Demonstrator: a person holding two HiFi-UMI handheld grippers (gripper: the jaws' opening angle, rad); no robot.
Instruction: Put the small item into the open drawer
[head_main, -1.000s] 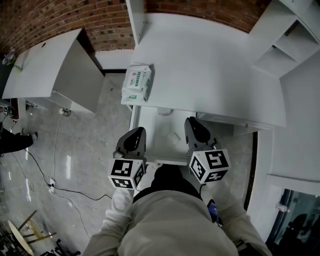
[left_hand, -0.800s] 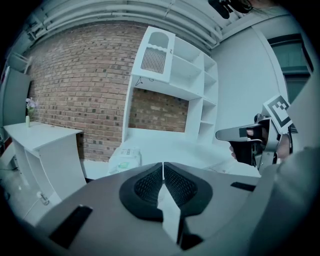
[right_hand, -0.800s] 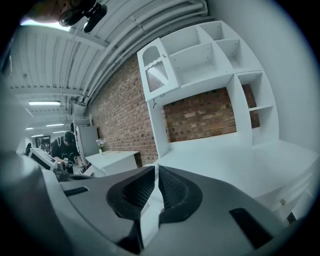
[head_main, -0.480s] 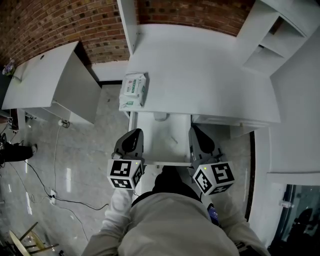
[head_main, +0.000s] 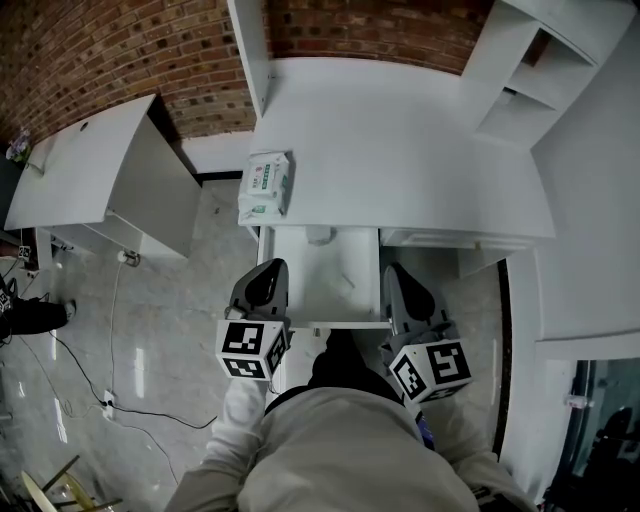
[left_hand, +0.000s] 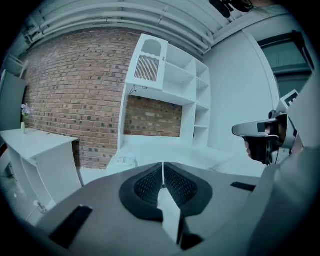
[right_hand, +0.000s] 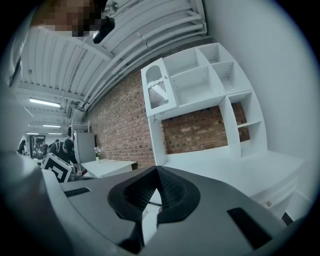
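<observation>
Left hand-held gripper (head_main: 268, 272) and right hand-held gripper (head_main: 397, 278) both pinched shut, empty, and the small pale item (head_main: 345, 281) lies slantwise in the open white drawer (head_main: 318, 302) between them, nearer the right.

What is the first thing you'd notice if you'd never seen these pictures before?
Two grey grippers with black-and-white marker cubes, the left gripper and the right gripper, sit either side of an open white drawer low in the head view. Above them, a green-and-white packet lies at the left edge of the big white desk, with a red brick wall behind.
</observation>
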